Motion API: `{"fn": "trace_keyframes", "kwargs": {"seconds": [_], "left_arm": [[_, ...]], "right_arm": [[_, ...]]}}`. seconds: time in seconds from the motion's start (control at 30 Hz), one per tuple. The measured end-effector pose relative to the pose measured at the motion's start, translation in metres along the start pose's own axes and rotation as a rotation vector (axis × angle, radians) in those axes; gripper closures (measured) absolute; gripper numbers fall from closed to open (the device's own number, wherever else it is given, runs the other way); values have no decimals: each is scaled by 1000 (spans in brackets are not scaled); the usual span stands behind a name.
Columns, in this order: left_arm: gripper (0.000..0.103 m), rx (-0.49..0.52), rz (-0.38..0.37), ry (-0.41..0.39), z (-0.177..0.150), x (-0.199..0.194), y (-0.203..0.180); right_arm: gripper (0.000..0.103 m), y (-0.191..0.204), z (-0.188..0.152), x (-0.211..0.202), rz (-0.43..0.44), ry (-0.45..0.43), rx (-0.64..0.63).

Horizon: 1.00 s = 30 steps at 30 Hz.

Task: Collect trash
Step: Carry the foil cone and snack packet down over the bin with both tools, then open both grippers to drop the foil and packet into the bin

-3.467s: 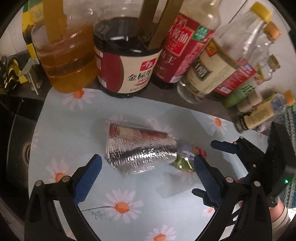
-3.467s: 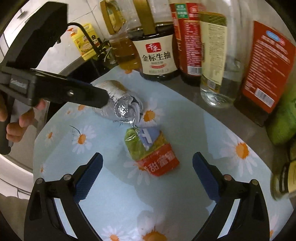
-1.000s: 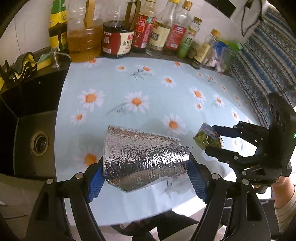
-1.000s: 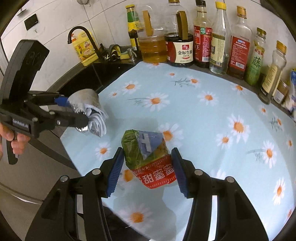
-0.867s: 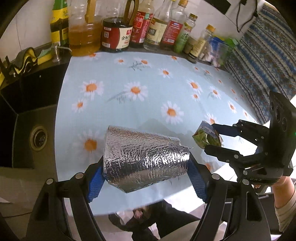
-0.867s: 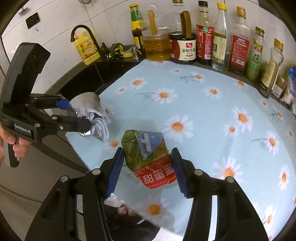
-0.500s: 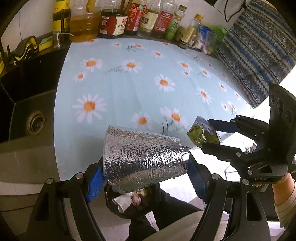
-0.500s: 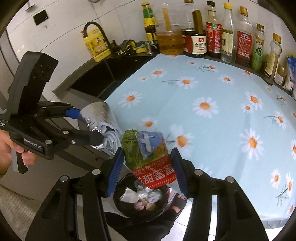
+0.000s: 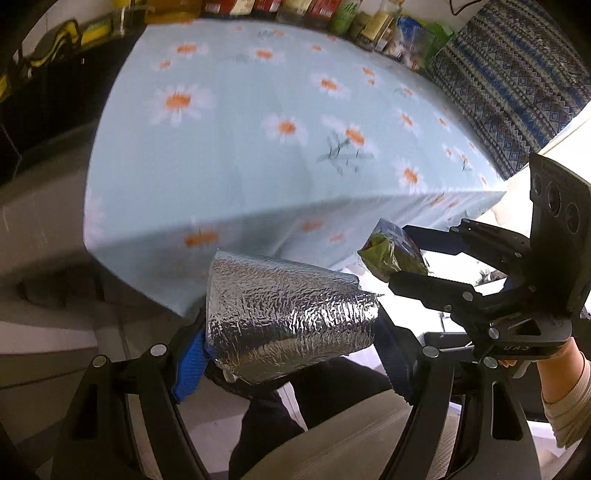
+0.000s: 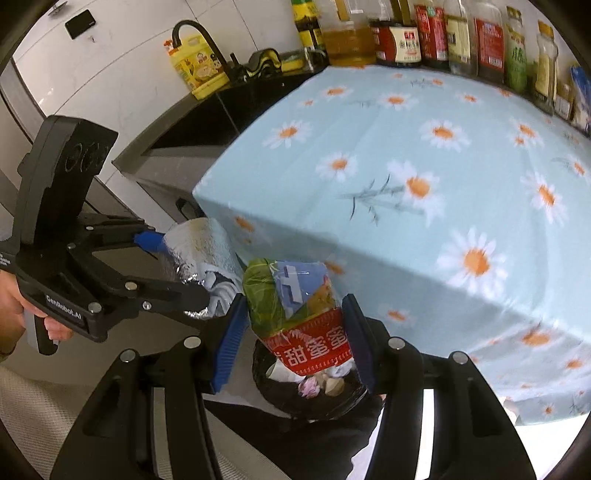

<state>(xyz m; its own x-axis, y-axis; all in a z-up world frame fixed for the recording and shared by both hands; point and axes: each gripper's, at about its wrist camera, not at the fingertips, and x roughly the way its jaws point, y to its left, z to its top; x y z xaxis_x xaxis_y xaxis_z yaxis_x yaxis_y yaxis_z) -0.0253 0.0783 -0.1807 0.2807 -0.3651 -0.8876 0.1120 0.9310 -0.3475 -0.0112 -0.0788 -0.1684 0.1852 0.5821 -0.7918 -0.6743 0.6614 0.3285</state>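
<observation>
My left gripper [image 9: 291,354] is shut on a crumpled silver foil bag [image 9: 284,325] and holds it off the table's front edge; it also shows in the right wrist view [image 10: 201,254]. My right gripper [image 10: 295,332] is shut on a green and red snack packet [image 10: 299,314], also seen in the left wrist view [image 9: 391,254]. Both are held in the air above a black-lined trash bin [image 10: 314,398] on the floor with trash in it. The left wrist view shows only a dark part of the bin [image 9: 266,387] under the foil bag.
The table with a daisy-print cloth [image 10: 424,166] lies behind both grippers. A row of sauce and oil bottles [image 10: 424,33] stands at its far edge. A dark sink with a black tap [image 10: 199,33] is at the left. A patterned blue cloth [image 9: 517,81] hangs at the right.
Both grippers closed on the foil bag and the snack packet, lifted them, and drew back off the table's front edge and down. The trash bin has come into view under them.
</observation>
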Motion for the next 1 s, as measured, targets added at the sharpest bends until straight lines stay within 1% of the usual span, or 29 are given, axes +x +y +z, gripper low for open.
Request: {"fn": "trace_keyframes", "kwargs": {"seconds": [0.13, 0.3, 0.4, 0.53, 0.63, 0.7, 0.83, 1.0], "left_arm": [[26, -23, -4, 34, -15, 17, 8], [26, -48, 4, 97, -35, 45, 19], [26, -56, -20, 131, -46, 64, 27], [26, -72, -27, 181, -53, 90, 36], [26, -64, -23, 201, -56, 103, 37], [26, -55, -11, 209, -59, 113, 38], [26, -67, 9, 239, -68, 137, 42], [26, -122, 16, 264, -73, 157, 57]], "right_arm": [[50, -5, -15, 18, 20, 32, 43], [50, -15, -33, 41, 45, 68, 103], [50, -24, -44, 57, 53, 94, 154], [50, -35, -49, 81, 45, 128, 220], [50, -42, -53, 99, 28, 158, 254], [50, -48, -57, 112, 29, 178, 298], [49, -58, -60, 134, 22, 214, 361], [49, -71, -65, 156, 42, 252, 441]]}}
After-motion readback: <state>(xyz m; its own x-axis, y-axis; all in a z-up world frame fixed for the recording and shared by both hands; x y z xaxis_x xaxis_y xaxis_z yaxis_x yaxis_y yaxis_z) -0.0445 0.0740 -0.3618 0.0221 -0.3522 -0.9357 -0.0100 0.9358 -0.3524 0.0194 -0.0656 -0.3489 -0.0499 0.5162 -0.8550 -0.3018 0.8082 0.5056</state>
